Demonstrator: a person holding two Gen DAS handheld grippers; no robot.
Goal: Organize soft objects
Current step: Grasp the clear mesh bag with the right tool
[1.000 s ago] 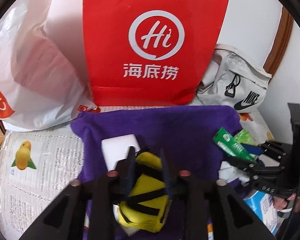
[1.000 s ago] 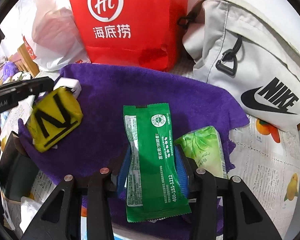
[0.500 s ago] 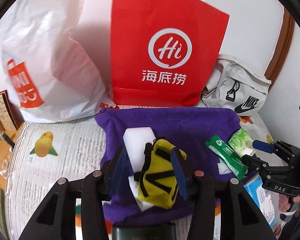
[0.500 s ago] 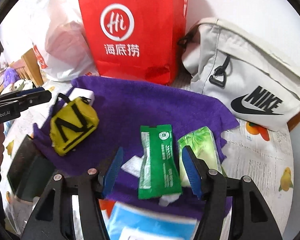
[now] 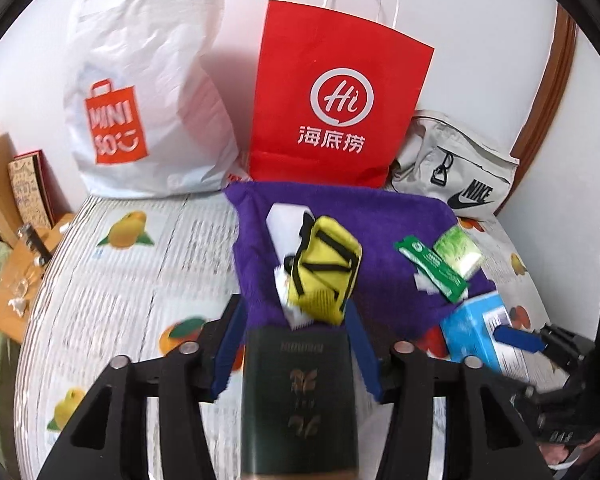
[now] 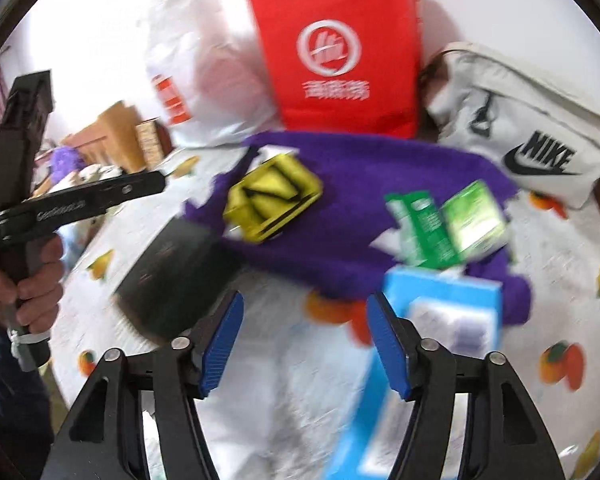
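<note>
A purple towel (image 5: pixel 384 224) (image 6: pixel 364 184) lies spread on the fruit-print tablecloth. On it rest a yellow pouch with black straps (image 5: pixel 324 272) (image 6: pixel 272 196), a white block (image 5: pixel 286 224), a dark green sachet (image 5: pixel 432 268) (image 6: pixel 416 228) and a light green packet (image 5: pixel 458 250) (image 6: pixel 476 216). My left gripper (image 5: pixel 296 340) is open and drawn back from the towel, over a dark green book (image 5: pixel 300 396). My right gripper (image 6: pixel 304 340) is open and empty above the cloth, near a blue box (image 6: pixel 440 320).
A red paper bag (image 5: pixel 336 104), a white Miniso plastic bag (image 5: pixel 148 100) and a grey Nike bag (image 5: pixel 456 168) stand behind the towel against the wall. The blue box (image 5: pixel 476 332) lies at the towel's near right corner. Brown boxes (image 5: pixel 16 200) sit at the left.
Both grippers have opened and pulled back from the towel. The left one let go of the yellow pouch and the right one let go of the green sachet; both now lie on the towel.
</note>
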